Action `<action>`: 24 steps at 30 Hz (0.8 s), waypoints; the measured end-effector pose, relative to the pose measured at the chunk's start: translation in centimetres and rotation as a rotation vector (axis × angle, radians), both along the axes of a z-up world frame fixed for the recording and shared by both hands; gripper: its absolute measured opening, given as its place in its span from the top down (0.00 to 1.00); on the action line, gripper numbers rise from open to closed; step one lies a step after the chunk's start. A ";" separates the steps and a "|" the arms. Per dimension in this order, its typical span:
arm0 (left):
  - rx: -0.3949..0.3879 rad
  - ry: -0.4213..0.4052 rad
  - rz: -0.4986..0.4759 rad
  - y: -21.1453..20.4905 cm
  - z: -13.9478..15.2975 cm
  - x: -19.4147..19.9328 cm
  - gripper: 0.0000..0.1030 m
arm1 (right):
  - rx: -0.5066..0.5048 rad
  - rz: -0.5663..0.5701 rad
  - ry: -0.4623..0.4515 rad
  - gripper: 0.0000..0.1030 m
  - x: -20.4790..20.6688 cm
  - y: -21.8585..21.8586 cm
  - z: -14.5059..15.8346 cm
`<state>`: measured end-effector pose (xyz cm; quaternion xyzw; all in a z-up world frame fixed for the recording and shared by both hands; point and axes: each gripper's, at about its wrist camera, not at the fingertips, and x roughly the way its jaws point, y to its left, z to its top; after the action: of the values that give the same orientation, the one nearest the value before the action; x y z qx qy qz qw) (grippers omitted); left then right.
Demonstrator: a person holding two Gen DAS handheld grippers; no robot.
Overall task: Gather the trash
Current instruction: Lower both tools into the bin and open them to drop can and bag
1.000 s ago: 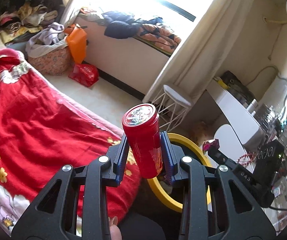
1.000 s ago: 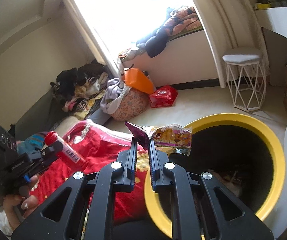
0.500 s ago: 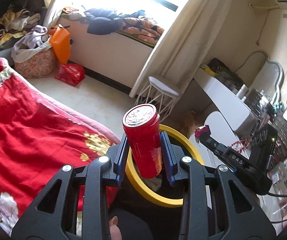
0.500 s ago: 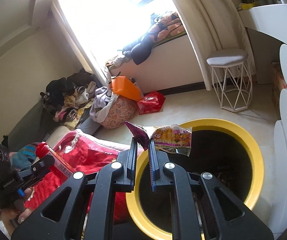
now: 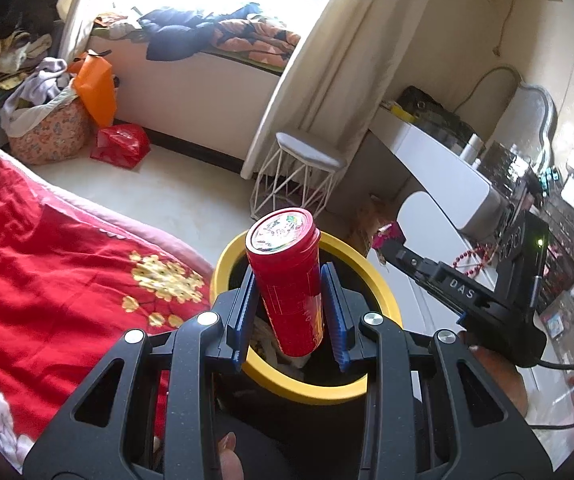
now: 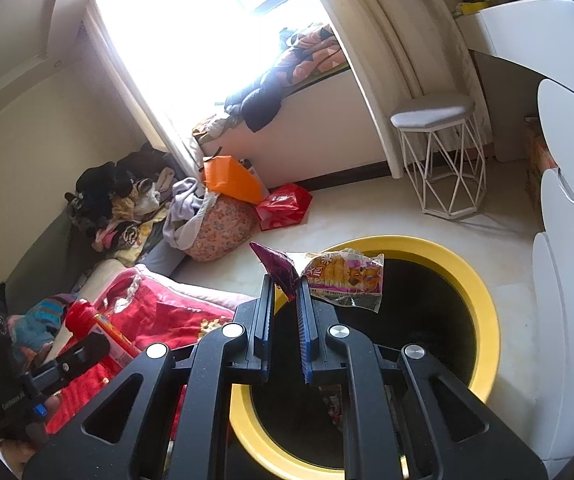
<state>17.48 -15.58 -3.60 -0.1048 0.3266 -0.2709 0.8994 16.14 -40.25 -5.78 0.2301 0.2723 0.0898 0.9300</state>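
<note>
The left gripper (image 5: 287, 292) clamped a red can (image 5: 287, 280) above the yellow-rimmed bin (image 5: 379, 280), placed for a drop. The right gripper (image 6: 285, 284) pinched a snack wrapper (image 6: 343, 276) by its corner over the same bin (image 6: 483, 320) (some trash already inside). A red blanket (image 5: 47, 260) lay just beside the bin and a stool (image 6: 439, 156) stood well apart; nothing blocked the opening.

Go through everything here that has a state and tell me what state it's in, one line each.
Left gripper: shut on the red can, over the bin's mouth.
Red can: held, tilted, its flat end toward the window.
Right gripper: shut on the snack wrapper.
Snack wrapper: held by one end, crumpled, hanging over the bin.
Bin: open, no lid, some trash inside.
</note>
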 end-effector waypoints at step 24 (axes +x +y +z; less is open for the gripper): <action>0.077 0.058 -0.139 -6.3 -4.1 1.5 0.75 | 0.063 -0.040 0.111 0.89 1.3 -2.7 -3.4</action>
<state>18.94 -21.86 -7.68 -0.0553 0.3692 -0.3166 0.8720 17.45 -42.94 -9.22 0.2691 0.3160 0.0666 0.9073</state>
